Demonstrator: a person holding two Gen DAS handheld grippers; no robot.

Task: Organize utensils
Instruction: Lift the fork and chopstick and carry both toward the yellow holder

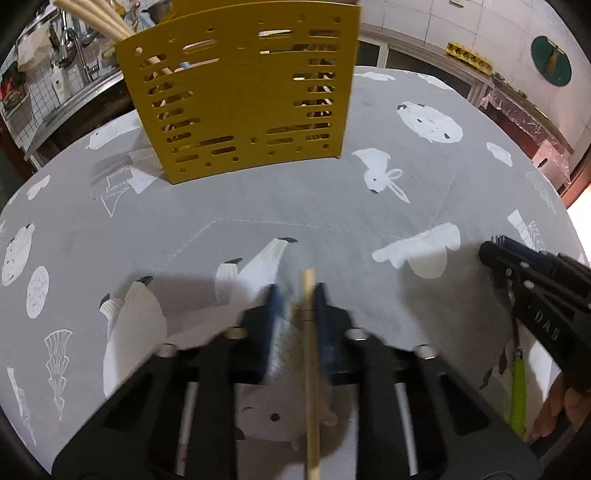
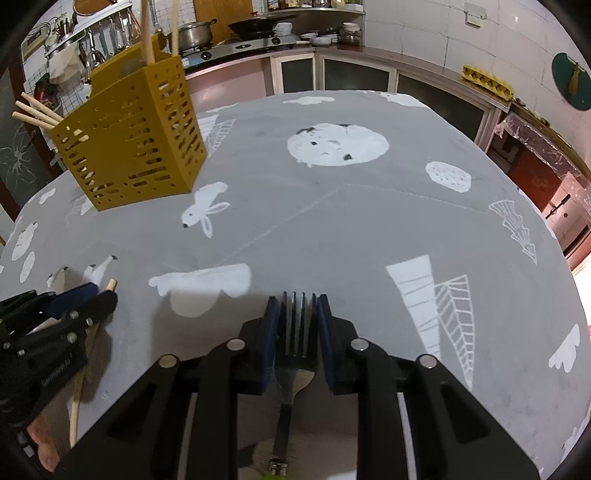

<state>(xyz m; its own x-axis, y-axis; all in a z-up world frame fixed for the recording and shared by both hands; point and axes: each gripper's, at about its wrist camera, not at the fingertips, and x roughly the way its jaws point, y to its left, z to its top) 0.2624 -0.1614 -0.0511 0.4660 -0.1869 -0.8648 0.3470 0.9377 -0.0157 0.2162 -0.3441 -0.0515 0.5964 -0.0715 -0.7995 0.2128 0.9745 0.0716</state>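
Chopstick (image 1: pixel 309 354) lies lengthwise between the fingers of the left gripper (image 1: pixel 295 295), its tip poking out just past the blue pads; the fingers sit close on either side, but the blur hides whether they actually pinch it. One fork (image 2: pixel 297 332) with four tines is clamped in the right gripper (image 2: pixel 297 306), tines pointing forward, dark neck and a green handle end trailing back under the fingers. One yellow slotted holder (image 2: pixel 129 133) stands on the surface (image 2: pixel 369 229) ahead and to the left of the right gripper, well apart from it; from the left gripper it stands straight ahead. Five more chopsticks show in the holder: three lean out over its far left corner (image 2: pixel 35 110), two stand upright in the rear compartment (image 2: pixel 147 33).
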